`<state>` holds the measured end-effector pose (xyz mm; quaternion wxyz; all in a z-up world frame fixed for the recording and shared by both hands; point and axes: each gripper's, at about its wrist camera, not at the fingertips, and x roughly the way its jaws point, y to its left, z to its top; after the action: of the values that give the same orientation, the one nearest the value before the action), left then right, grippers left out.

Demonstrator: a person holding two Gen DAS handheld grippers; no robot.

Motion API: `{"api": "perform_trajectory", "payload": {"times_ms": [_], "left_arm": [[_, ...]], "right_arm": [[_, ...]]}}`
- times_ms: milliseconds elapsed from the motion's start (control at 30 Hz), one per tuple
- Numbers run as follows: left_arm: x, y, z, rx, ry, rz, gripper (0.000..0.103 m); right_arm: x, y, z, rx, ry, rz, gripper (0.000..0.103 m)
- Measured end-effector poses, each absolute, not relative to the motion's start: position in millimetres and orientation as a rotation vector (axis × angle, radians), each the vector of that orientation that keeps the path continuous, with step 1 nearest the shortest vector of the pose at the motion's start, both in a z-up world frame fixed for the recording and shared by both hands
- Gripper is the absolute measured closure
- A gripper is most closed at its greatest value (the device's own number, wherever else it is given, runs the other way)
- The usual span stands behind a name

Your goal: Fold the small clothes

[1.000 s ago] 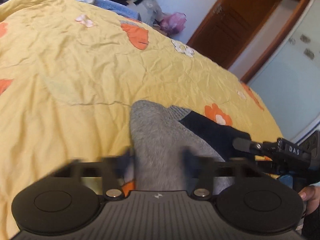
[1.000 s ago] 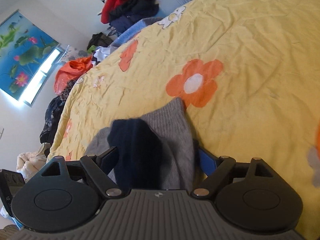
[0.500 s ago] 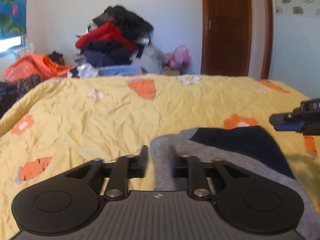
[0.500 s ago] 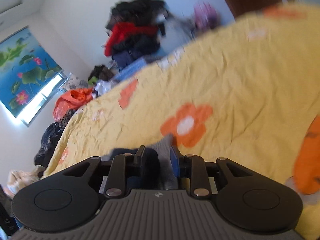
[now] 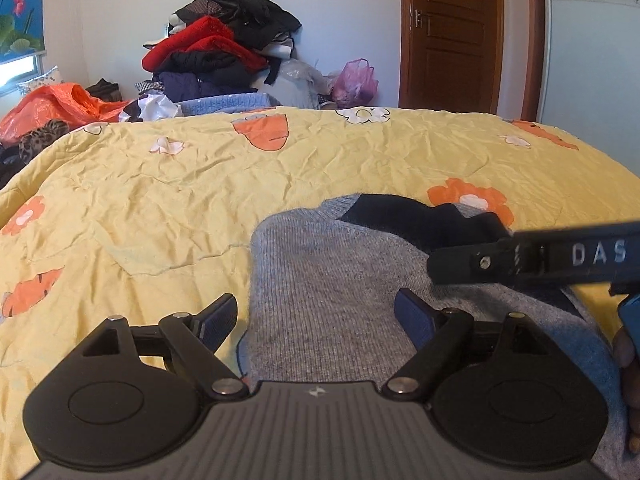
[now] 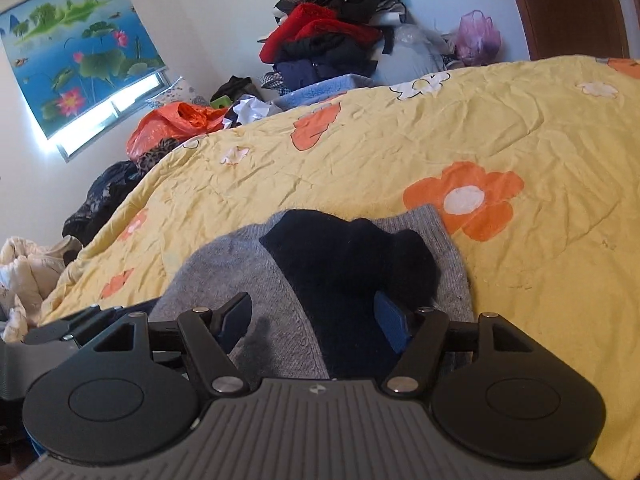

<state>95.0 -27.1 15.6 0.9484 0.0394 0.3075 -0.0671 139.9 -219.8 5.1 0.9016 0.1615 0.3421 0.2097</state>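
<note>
A small grey knit garment (image 5: pixel 320 280) with a dark navy part (image 5: pixel 404 216) lies on the yellow flowered quilt (image 5: pixel 160 200). My left gripper (image 5: pixel 316 312) hovers over its near left edge. Its jaws are opening wide, and the pads stand clear of the cloth between them. One finger of the right gripper (image 5: pixel 460 266) reaches in from the right above the navy part. In the right wrist view my right gripper (image 6: pixel 314 312) is over the grey garment (image 6: pixel 240 272) and its navy part (image 6: pixel 352 256). Those jaws are opening too, with the pads off the fabric.
Beyond the far edge of the bed stands a pile of clothes (image 5: pixel 224 52), with an orange bag (image 5: pixel 60 104) to its left and a pink bag (image 5: pixel 356 82) by the brown door (image 5: pixel 452 32). More clothing lies left of the bed (image 6: pixel 28 276).
Both views have rolled level. The left jaws, nearly shut on the grey cloth half a second ago, now stand wide. The right jaws narrowed, then widened again. The garment lies flat.
</note>
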Motion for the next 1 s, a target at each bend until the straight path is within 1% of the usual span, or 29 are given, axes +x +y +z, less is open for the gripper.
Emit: {"api": "perform_trajectory", "payload": {"times_ms": [33, 100, 133, 200, 233, 267, 300, 367, 433, 467, 500, 533, 567, 600, 633, 700, 733, 767, 867, 900, 1000], "left_arm": [[95, -27, 15, 0.078, 0.626, -0.140, 0.017], [95, -25, 15, 0.069, 0.627, -0.145, 0.017], [94, -24, 14, 0.064, 0.626, -0.146, 0.017], [94, -24, 14, 0.061, 0.624, -0.145, 0.017], [94, -25, 14, 0.065, 0.623, -0.144, 0.017], [94, -26, 15, 0.071, 0.621, -0.142, 0.017], [94, -27, 15, 0.075, 0.619, -0.140, 0.017], [94, -27, 14, 0.082, 0.614, -0.140, 0.017], [95, -27, 13, 0.077, 0.616, -0.136, 0.016], [96, -27, 13, 0.073, 0.620, -0.132, 0.016], [96, -28, 13, 0.075, 0.620, -0.128, 0.016], [95, -29, 15, 0.086, 0.616, -0.126, 0.016], [91, -29, 18, 0.101, 0.605, -0.121, 0.016], [84, -27, 22, 0.107, 0.592, -0.110, 0.016], [74, -22, 28, 0.089, 0.586, -0.111, 0.016], [50, -1, 37, -0.021, 0.621, -0.187, 0.017], [39, 8, 38, -0.073, 0.647, -0.215, 0.017], [29, 20, 36, -0.136, 0.683, -0.245, 0.017], [6, 43, 24, -0.279, 0.794, -0.284, 0.018], [2, 48, 20, -0.326, 0.825, -0.292, 0.018], [-3, 53, 20, -0.382, 0.844, -0.308, 0.024]], "right_arm": [[143, -223, 6, 0.355, 0.719, 0.430, 0.039], [145, -234, 12, 0.426, 0.754, 0.388, 0.055], [142, -241, 16, 0.488, 0.760, 0.362, 0.055], [127, -249, 26, 0.571, 0.713, 0.361, 0.049], [119, -246, 31, 0.560, 0.693, 0.378, 0.047], [114, -241, 33, 0.534, 0.689, 0.389, 0.041], [112, -235, 32, 0.505, 0.698, 0.397, 0.038], [116, -225, 17, 0.461, 0.759, 0.396, 0.039], [119, -226, 2, 0.466, 0.715, 0.418, 0.042], [123, -229, 0, 0.485, 0.708, 0.420, 0.049], [129, -232, -2, 0.514, 0.719, 0.408, 0.059], [135, -236, -2, 0.533, 0.740, 0.388, 0.065], [140, -239, 0, 0.539, 0.770, 0.367, 0.074], [141, -242, 5, 0.547, 0.798, 0.356, 0.074], [137, -246, 11, 0.565, 0.812, 0.351, 0.070], [109, -257, 29, 0.575, 0.771, 0.379, 0.048], [93, -262, 36, 0.560, 0.743, 0.406, 0.043], [75, -269, 42, 0.536, 0.728, 0.422, 0.035], [40, -287, 40, 0.490, 0.769, 0.410, 0.035], [32, -289, 36, 0.484, 0.793, 0.407, 0.036], [19, -282, 24, 0.449, 0.865, 0.451, 0.041]]}}
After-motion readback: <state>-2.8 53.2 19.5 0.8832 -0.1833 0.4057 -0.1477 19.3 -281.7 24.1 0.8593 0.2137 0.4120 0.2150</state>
